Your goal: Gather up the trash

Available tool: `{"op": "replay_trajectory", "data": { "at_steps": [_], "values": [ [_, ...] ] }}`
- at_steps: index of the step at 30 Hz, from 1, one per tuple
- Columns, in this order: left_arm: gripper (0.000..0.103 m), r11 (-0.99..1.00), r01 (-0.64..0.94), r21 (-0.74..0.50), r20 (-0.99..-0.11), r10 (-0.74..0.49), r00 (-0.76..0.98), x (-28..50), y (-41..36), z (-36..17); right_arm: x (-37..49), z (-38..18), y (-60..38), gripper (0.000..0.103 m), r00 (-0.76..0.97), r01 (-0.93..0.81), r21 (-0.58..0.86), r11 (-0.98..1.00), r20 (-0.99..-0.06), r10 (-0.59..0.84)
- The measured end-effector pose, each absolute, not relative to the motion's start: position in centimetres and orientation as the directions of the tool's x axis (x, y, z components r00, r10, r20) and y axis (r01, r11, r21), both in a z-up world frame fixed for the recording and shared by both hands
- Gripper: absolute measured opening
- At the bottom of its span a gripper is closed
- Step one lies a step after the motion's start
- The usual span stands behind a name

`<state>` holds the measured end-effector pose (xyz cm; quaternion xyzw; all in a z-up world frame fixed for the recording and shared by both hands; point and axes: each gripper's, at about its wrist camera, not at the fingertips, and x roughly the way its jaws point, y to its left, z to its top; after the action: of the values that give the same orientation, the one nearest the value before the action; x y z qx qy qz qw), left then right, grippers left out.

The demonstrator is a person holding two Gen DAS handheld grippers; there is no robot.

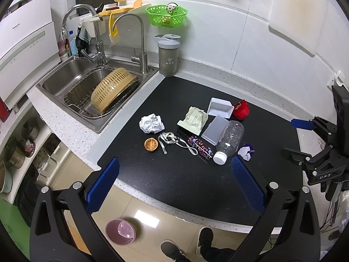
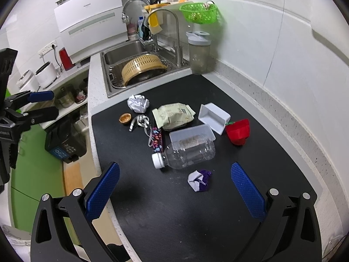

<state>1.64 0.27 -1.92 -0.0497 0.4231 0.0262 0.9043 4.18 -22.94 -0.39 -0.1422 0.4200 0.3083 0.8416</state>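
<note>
- Kitchen counter with a black rectangular mat (image 1: 174, 174) is filling the left wrist view, beside a stainless steel sink (image 1: 65, 74) holding a yellow plastic colander (image 1: 112, 88).
- Left gripper (image 1: 174, 179) is hovering with its blue pads spread wide, holding nothing.
- Trash is all lying untouched on the mat: a crumpled white paper ball (image 1: 151, 123), a brown walnut shell half (image 1: 151, 144), a clear plastic bottle with white cap (image 1: 230, 139) and a pale green snack wrapper (image 1: 194, 120), so collecting seems barely begun.
- Right wrist view is showing the right gripper (image 2: 174, 183) likewise spread and empty above the mat.
- A purple-and-white crumpled scrap (image 2: 199, 180) is lying nearest, just before the bottle.
- A white plastic tray (image 2: 214, 118) and a red plastic cup (image 2: 238, 131) are crowding the bottle, possibly hindering a clean grasp.
- A dark bin with a blue label (image 2: 65, 146) is standing on the floor beside the counter.
</note>
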Motion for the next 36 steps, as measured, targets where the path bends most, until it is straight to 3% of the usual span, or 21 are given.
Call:
{"op": "replay_trajectory", "data": {
  "at_steps": [20, 22, 24, 27, 36],
  "values": [
    [0.100, 0.990, -0.105, -0.098, -0.821, -0.021, 0.571, 5.1, 0.8, -6.0, 10.3, -13.3, -21.4, 0.097, 0.306, -0.617, -0.030, 0.787, -0.930, 0.204],
    [0.100, 0.988, -0.112, -0.102, -0.828, -0.022, 0.561, 5.4, 1.2, -6.6, 10.5, -13.7, -21.4, 0.086, 0.297, -0.622, -0.025, 0.783, -0.933, 0.206],
    [0.100, 0.988, -0.118, -0.101, -0.832, -0.019, 0.554, 5.6, 1.4, -6.9, 10.6, -14.2, -21.5, 0.058, 0.283, -0.622, -0.026, 0.782, -0.939, 0.194],
    [0.100, 0.987, -0.123, -0.106, -0.837, -0.022, 0.547, 6.1, 1.7, -7.5, 10.5, -14.5, -21.7, 0.037, 0.273, -0.629, -0.023, 0.777, -0.942, 0.194],
    [0.100, 0.986, -0.125, -0.113, -0.847, -0.031, 0.530, 8.6, 2.5, -10.0, 10.2, -11.9, -23.1, 0.030, 0.259, -0.619, 0.052, 0.784, -0.929, 0.266]
  ]
}}
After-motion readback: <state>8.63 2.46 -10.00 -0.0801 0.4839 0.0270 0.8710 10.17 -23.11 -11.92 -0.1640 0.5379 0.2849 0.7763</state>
